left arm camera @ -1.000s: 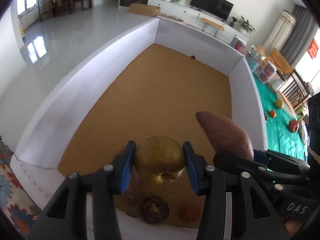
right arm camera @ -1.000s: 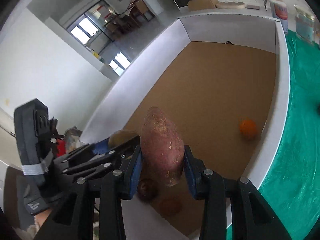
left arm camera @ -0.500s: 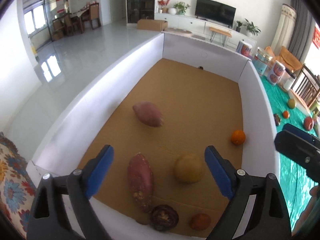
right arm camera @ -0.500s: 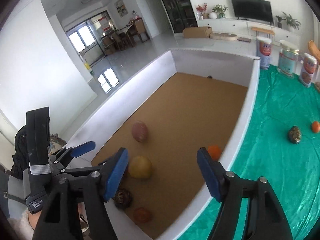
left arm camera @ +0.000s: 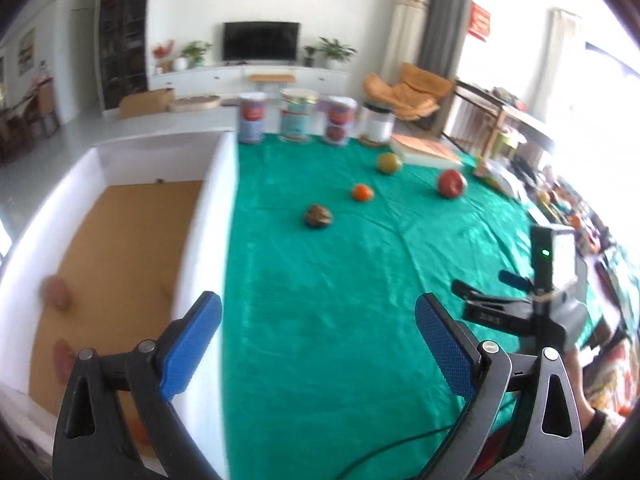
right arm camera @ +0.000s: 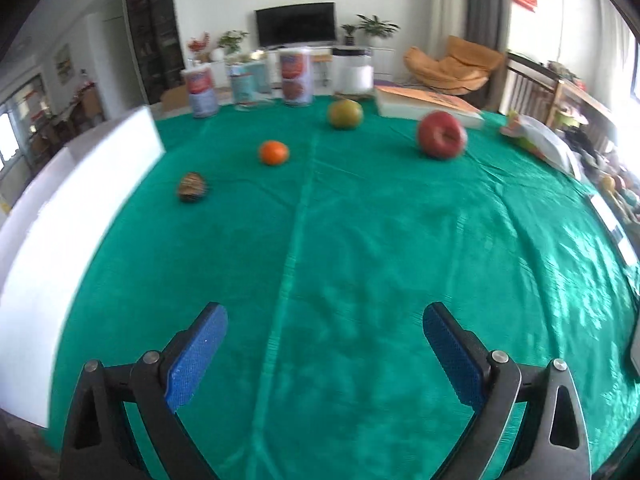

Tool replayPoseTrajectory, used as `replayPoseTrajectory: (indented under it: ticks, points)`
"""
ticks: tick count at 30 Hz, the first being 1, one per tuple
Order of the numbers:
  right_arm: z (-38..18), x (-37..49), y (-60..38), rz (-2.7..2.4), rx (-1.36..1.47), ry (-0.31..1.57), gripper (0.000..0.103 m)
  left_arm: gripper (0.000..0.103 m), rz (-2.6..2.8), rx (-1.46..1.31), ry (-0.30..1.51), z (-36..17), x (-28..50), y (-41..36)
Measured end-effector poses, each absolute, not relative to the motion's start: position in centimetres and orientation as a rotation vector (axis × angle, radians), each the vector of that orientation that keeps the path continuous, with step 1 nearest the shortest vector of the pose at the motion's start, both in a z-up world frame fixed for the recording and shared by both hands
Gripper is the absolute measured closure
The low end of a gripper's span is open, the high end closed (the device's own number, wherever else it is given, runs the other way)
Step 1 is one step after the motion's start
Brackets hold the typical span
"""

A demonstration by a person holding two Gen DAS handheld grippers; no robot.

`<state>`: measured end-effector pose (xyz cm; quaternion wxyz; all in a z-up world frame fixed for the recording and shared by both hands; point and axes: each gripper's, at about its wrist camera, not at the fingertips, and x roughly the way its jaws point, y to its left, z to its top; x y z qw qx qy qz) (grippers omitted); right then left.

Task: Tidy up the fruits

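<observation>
Gaping wide and empty, both hand-held grippers, left (left arm camera: 318,344) and right (right arm camera: 325,354); possibly blurred fruit (left arm camera: 56,297) in box (left arm camera: 208,216).

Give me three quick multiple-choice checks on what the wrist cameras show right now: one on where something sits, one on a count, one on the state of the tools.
1. Which loose fruit on the green cloth lies nearest the white box wall?
A. red apple
B. dark brown fruit
C. yellow-green fruit

2. How many loose fruits lie on the cloth?
A. two
B. four
C. six

3. What state are the tools in?
A. both open, empty
B. left shut on a fruit
C. right shut on a fruit

Answers:
1 B: the dark brown fruit lies closest to the wall.
2 B: it, the orange, the yellow-green fruit and the red apple.
3 A: left tool and right tool have wide, empty jaws.
</observation>
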<state>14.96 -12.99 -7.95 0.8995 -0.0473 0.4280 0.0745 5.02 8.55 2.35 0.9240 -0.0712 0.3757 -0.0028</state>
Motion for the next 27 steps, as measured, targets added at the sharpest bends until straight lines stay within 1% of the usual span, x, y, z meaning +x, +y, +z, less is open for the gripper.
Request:
replayPoseTrajectory:
  ticks: [4,7,11,15,18,20,23,27]
  points:
    - [-9.5,14.7,-17.0,0.035,-0.109,0.873,0.005,0.005,-0.097,-0.070,0.839,-0.6,8.1,3.1]
    - [-9.8,15.2,-18.3,0.021,-0.053,0.896,0.005,0.005,-0.072,-0.005,0.872,-3.6,10.9,1.4]
    - [-10.9,16.3,-18.0,-0.012,-0.045,0.936,0.005,0.005,0.013,0.036,0.921,-7.6,13.7,1.7]
    - [-11.1,16.5,-18.8,-0.020,0.002,0.944,0.005,0.005,0.081,0.017,0.933,-10.1,15.4,3.6]
    - [-11.1,16.4,-18.7,-0.028,0.000,0.951,0.002,0.003,0.091,-0.031,0.928,-10.9,15.8,4.8]
    - [-11.2,16.5,-18.6,-0.027,0.000,0.954,0.000,0.004,0.098,-0.048,0.928,-10.9,15.8,5.2]
    - [-11.2,16.5,-18.6,-0.027,0.001,0.954,0.000,0.000,0.099,-0.042,0.936,-11.1,16.0,5.0]
    - [-11.2,16.5,-18.6,-0.027,0.001,0.954,0.000,0.000,0.099,-0.042,0.937,-11.2,16.2,4.9]
